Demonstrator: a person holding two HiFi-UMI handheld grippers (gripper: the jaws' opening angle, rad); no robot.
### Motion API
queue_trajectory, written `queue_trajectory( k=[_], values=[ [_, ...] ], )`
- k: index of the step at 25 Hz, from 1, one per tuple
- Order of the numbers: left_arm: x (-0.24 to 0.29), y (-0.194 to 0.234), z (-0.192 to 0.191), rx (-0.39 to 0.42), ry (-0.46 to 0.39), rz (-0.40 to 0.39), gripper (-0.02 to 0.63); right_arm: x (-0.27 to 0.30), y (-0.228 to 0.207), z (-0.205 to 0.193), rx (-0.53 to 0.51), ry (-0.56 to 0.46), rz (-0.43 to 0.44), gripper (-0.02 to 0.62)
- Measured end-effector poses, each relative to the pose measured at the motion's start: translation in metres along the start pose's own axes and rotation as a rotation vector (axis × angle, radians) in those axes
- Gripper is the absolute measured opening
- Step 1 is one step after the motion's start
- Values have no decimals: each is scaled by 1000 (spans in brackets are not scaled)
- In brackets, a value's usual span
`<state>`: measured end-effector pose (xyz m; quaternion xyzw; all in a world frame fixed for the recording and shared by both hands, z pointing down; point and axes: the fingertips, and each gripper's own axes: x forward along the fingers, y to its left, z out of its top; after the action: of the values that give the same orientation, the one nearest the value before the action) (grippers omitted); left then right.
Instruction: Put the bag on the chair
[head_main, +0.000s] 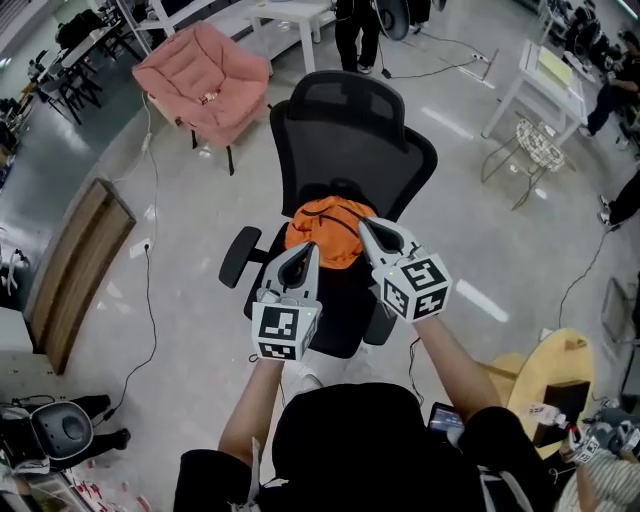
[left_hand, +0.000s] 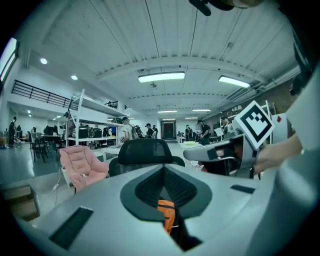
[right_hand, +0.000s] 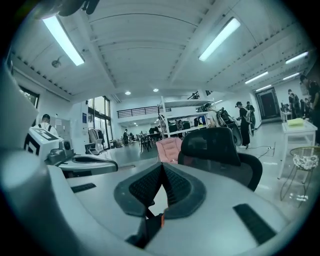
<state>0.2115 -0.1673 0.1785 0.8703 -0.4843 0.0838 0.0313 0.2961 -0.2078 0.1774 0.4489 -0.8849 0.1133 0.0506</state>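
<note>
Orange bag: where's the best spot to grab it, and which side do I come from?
Pinch the orange bag by its thin upper fabric and straps, coming from the open front of the black chair, since the tall backrest blocks the far side. The bag is soft and slumped, so thin parts suit the jaws. The left gripper and right gripper grip it this way.

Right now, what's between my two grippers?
The orange bag, over the black chair. The head view shows it between the left gripper and the right gripper, and each gripper view shows its jaws shut on part of it.
</note>
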Motion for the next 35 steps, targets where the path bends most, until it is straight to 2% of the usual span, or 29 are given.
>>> queue_trajectory(
  k=[15, 21, 35],
  values=[
    [-134, 22, 35, -31, -99, -18, 11, -42, 133, 29, -58, -71, -7, 0],
    [-174, 28, 41, -30, -139, -33, 11, -61, 167, 42, -71, -150, -69, 0],
    [-229, 39, 54, -2, -205, -80, 11, -77, 226, 38, -77, -156, -103, 0]
  ],
)
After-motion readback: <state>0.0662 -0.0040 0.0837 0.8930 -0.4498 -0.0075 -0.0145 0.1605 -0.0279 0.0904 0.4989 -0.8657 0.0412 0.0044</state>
